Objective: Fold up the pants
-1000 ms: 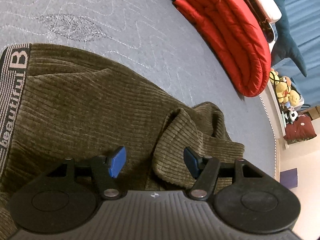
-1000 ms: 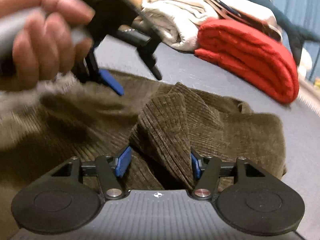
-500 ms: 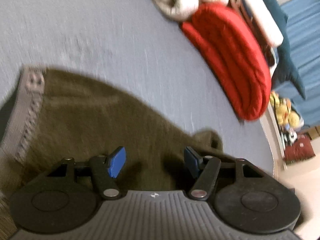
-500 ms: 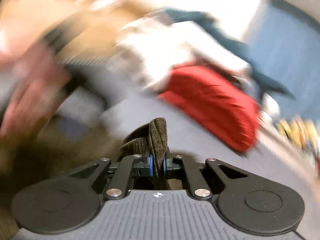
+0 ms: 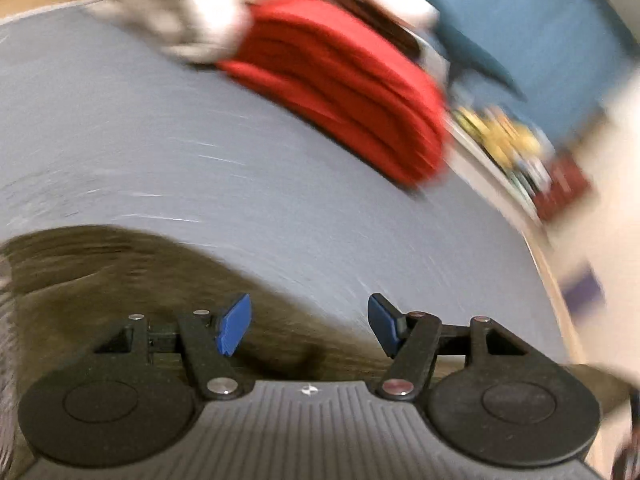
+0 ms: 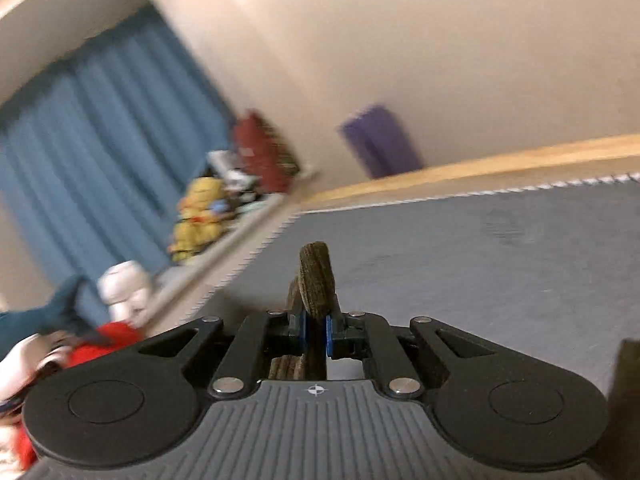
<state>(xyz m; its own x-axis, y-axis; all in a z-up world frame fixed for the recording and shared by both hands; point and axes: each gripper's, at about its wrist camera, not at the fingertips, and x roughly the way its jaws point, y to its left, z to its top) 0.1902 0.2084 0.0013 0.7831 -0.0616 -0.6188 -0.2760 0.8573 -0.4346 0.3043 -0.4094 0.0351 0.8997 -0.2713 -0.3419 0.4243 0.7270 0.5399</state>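
The right gripper point(image 6: 316, 330) has clamped its blue pads on a bunched fold of the brown corduroy pants point(image 6: 316, 276) and swung up and away. A second ago it sat low over the heap with its jaws wide, either side of that ridge of cloth; now its camera looks across the grey mattress point(image 6: 500, 264) toward the blue curtain point(image 6: 100, 120) at ten o'clock and the wall beyond, with the pinched cloth sticking up at the centre of the view. A dark strip at four o'clock may be more of the pants hanging, though I cannot be sure.

The left gripper point(image 5: 308, 324) is open, its pads well apart and holding nothing. It has also shifted: the waistband lettering that filled its left side is gone, and the pants point(image 5: 120, 280) now lie only across its seven-to-six o'clock edge, blurred. The red folded blanket point(image 5: 348, 84) lies at one o'clock on the mattress point(image 5: 160, 140).

So I judge a leg end is being drawn out to straighten the crumple before any fold. The rest of the pants is pinned by nothing and could drag along.
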